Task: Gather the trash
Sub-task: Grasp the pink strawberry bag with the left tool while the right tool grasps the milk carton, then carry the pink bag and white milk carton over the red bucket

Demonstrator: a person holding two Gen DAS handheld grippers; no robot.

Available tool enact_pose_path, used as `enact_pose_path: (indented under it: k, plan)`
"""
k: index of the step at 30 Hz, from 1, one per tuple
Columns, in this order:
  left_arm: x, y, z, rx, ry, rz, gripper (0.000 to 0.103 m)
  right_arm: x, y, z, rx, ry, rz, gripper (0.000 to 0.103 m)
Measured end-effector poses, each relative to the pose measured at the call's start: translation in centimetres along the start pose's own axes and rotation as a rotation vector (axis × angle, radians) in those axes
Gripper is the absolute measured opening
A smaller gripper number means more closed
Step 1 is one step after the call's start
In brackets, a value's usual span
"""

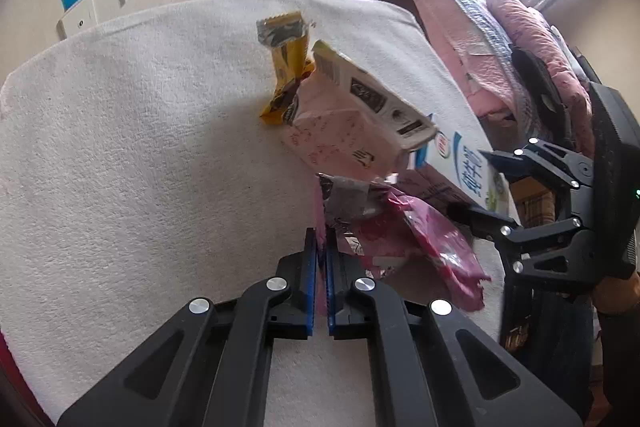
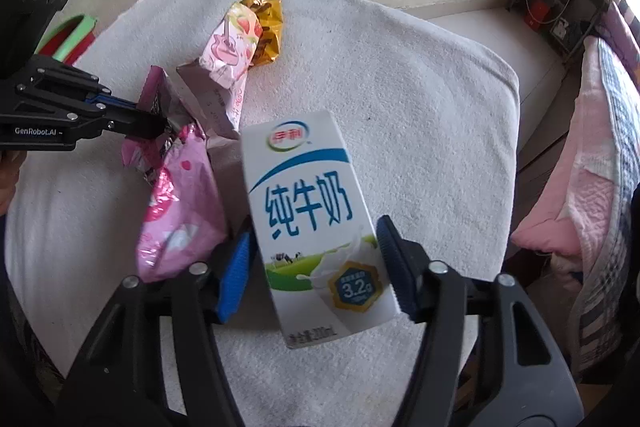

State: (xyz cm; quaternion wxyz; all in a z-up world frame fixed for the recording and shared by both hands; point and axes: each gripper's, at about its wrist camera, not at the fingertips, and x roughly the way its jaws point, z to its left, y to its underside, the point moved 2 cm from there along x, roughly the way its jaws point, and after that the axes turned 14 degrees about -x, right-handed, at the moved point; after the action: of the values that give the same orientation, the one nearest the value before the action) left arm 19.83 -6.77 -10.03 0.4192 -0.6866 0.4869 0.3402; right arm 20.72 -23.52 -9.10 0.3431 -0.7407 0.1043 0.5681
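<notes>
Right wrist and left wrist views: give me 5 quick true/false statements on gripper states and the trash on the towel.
1. The right gripper is shut on the milk carton. True.
2. The left gripper is open with nothing in it. False: its fingers are pinched on the edge of the pink wrapper.
3. The yellow wrapper lies at the far end of the pile. True.
4. The milk carton print is red. False: it is white with blue characters and a green band.
5. The trash sits on a bare wooden table. False: it sits on a white towel.
</notes>
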Motion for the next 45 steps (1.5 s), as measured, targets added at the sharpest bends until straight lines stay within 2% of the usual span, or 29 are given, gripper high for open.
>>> enact_pose_path:
  k: [7,20,38,45]
  plan:
    - [-3.1,0.7,0.0,0.024,-0.057,-0.071,0.001,-2.1,0.4,-0.4,0.069,-0.011,-0.052,0.056]
    - [-9.7,2.6,2.9,-0.033,-0.080,-0.186,0.001,-6.8,-1.0,0.9,0.079,0.013,-0.116,0.056]
    - [-17.2,4.4,9.6,-0.160,-0.133,-0.320,0.001,-9.3,-7.2,5.9,0.059,0.025,-0.209,0.056]
    - [-19.5,4.7,12.8,-0.212,-0.162,-0.358,0.001,-9.2,-10.4,9.7,0.036,0.012,-0.250,0.056]
